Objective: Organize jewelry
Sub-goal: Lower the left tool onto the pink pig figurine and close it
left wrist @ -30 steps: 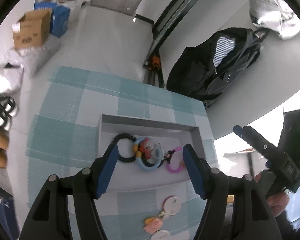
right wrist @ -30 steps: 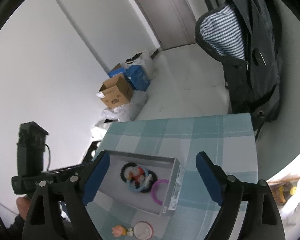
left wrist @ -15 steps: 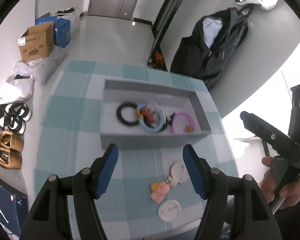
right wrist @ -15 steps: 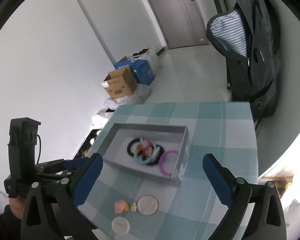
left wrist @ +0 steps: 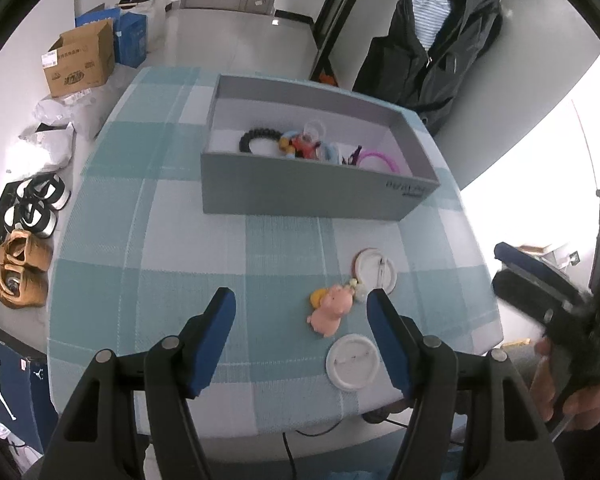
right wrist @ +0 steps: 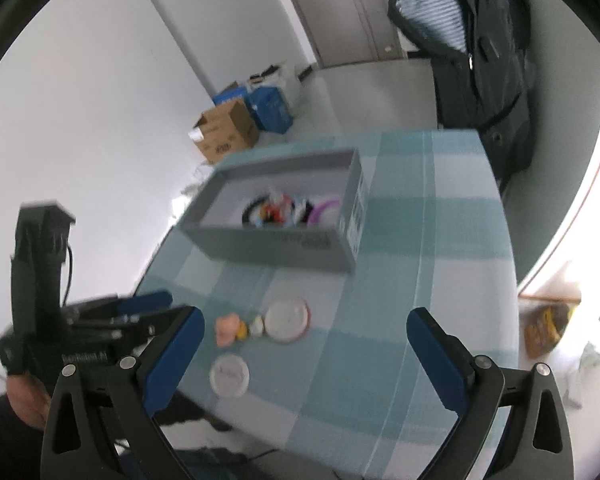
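Note:
A grey box [left wrist: 300,192] [right wrist: 276,246] stands on the checked tablecloth and holds a black bead bracelet [left wrist: 256,138], a pink ring [left wrist: 378,160] and colourful pieces. In front of it lie a pink pig charm [left wrist: 330,308] [right wrist: 228,328], a red-rimmed white badge [left wrist: 376,270] [right wrist: 288,318] and a plain white badge [left wrist: 352,366] [right wrist: 230,374]. My left gripper [left wrist: 302,340] hovers open above the cloth, just left of the pig charm. My right gripper [right wrist: 302,356] stands wide open with nothing between its fingers, above the badges.
The table's near edge [left wrist: 260,428] drops off below the badges. A dark jacket [left wrist: 428,44] hangs behind the table. Cardboard boxes [left wrist: 80,62], bags and shoes [left wrist: 20,272] lie on the floor at left. A hand [left wrist: 572,392] holds the other gripper at right.
Both grippers have pulled back from the box toward the near edge and sunk lower, so the badges and pig charm now lie between the fingers. The right jaws have widened.

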The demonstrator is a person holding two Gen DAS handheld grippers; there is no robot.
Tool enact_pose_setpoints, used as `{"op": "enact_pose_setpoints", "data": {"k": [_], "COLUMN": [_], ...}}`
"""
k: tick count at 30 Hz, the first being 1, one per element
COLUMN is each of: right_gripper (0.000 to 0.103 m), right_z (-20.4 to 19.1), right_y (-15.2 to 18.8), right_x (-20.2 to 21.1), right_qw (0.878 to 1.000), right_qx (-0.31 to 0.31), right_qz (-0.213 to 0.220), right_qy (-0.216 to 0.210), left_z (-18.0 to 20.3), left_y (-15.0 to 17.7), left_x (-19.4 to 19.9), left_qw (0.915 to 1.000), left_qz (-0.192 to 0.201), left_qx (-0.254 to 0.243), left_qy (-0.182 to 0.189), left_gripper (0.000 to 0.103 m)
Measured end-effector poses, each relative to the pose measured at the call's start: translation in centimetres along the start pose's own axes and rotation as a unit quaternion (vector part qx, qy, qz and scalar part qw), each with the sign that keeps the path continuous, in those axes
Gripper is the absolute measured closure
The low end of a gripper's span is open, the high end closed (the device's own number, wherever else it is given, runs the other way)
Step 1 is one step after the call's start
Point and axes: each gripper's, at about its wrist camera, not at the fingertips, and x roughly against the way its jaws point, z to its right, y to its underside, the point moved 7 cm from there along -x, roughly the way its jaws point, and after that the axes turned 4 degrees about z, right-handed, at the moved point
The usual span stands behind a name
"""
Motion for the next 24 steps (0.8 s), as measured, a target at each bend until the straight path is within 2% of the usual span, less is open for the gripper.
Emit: {"op": "enact_pose_setpoints", "data": {"k": [5,8,11,17,18,20,21,22,24], "right_gripper": [0.001,0.001,0.001,0.001,0.001,0.001,0.001,0.001,0.001], "right_z": [0.0,0.1,-0.2,-0.3,-0.3,-0.5,-0.5,-0.6,-0.7], "right_y": [2.3,3.2,4.1,5.0,5.2,5.5,5.7,5.8,6.0], "right_x": [-0.3,-0.4,-0.3,-0.6,-0.6,-0.6,-0.6,-0.6,-0.7], "right_qw": [1.0,1.0,0.999,0.999,0.999,0.999,0.998,0.998,0.998], "right_qx": [0.005,-0.008,-0.012,-0.015,-0.015,-0.013,-0.009,-0.007,-0.006], "right_qz": [-0.018,-0.026,-0.027,-0.037,-0.039,-0.043,-0.045,-0.046,-0.049], "right_qy": [0.014,0.015,0.018,0.028,0.03,0.029,0.03,0.031,0.03], "left_z": [0.4,1.2,1.6,2.2,2.3,2.5,2.5,2.5,2.7], "left_y": [0.7,1.1,1.7,1.3,1.2,1.2,1.3,1.4,1.6], "left_x": [-0.5,-1.0,-1.6,-2.4,-2.5,-2.8,-3.0,-3.1,-3.2], "left_qw": [0.9998,0.999,0.9971,0.9975,0.9973,0.9975,0.9974,0.9973,0.9969], "left_qz": [-0.014,-0.022,-0.032,-0.026,-0.027,-0.032,-0.038,-0.042,-0.041], "left_qx": [-0.01,-0.039,-0.066,-0.063,-0.065,-0.062,-0.061,-0.061,-0.068], "left_qy": [0.002,-0.001,-0.023,-0.017,-0.019,-0.008,-0.002,0.0,0.001], "left_gripper": [0.038,0.038,0.038,0.039,0.041,0.058,0.069,0.073,0.075]}}
